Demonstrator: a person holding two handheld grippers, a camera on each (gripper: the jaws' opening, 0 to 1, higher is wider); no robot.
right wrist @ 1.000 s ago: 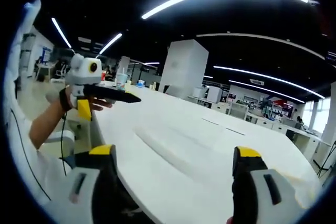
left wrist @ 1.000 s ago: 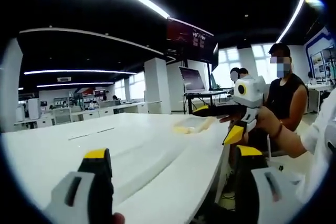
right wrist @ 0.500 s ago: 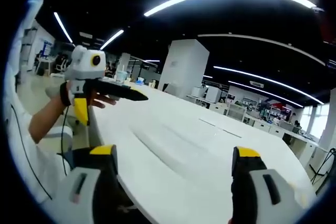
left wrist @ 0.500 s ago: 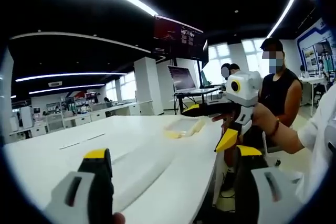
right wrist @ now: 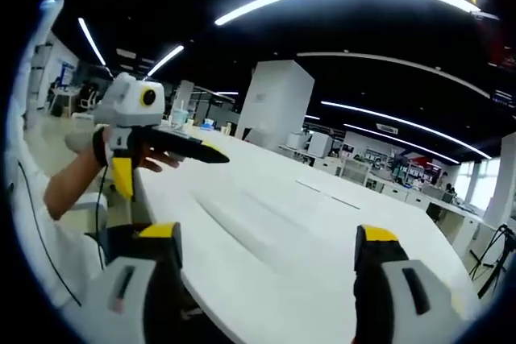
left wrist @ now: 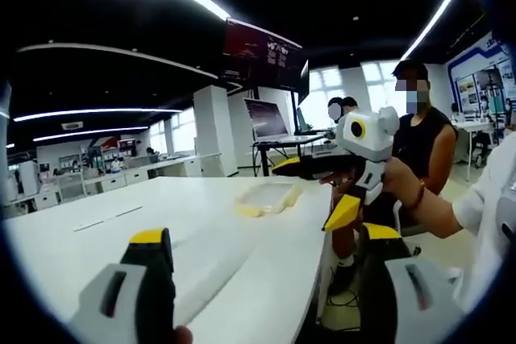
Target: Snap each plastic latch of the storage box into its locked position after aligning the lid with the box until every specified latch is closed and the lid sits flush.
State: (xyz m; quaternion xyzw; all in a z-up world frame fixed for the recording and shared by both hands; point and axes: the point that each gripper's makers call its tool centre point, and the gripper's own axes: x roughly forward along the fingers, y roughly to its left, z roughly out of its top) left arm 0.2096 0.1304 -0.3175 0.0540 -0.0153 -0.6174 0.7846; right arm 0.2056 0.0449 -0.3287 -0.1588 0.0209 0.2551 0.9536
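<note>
A low, clear plastic storage box (left wrist: pixel 270 197) with pale yellow latches lies far out on the white table (left wrist: pixel 121 231). I cannot tell how its lid sits. My left gripper (left wrist: pixel 266 235) is open with nothing between its yellow-tipped jaws, well short of the box. In the same view a hand holds my right gripper (left wrist: pixel 289 167) in the air just right of the box. My right gripper (right wrist: pixel 266 234) is open and empty over the bare table (right wrist: pixel 274 231). At the left of the right gripper view, a hand holds my left gripper (right wrist: pixel 216 155) above the table's edge.
Two people (left wrist: pixel 419 130) are beyond the table's right end, next to a monitor on a stand (left wrist: pixel 262 118). A dark screen (left wrist: pixel 262 58) hangs overhead by a white column (left wrist: pixel 211 130). Desks and chairs (right wrist: pixel 355 168) fill the room behind.
Both views have swung slightly with the hands. In the left gripper view, the right gripper sits a little further left and closer to the box. Both pairs of jaws remain open.
</note>
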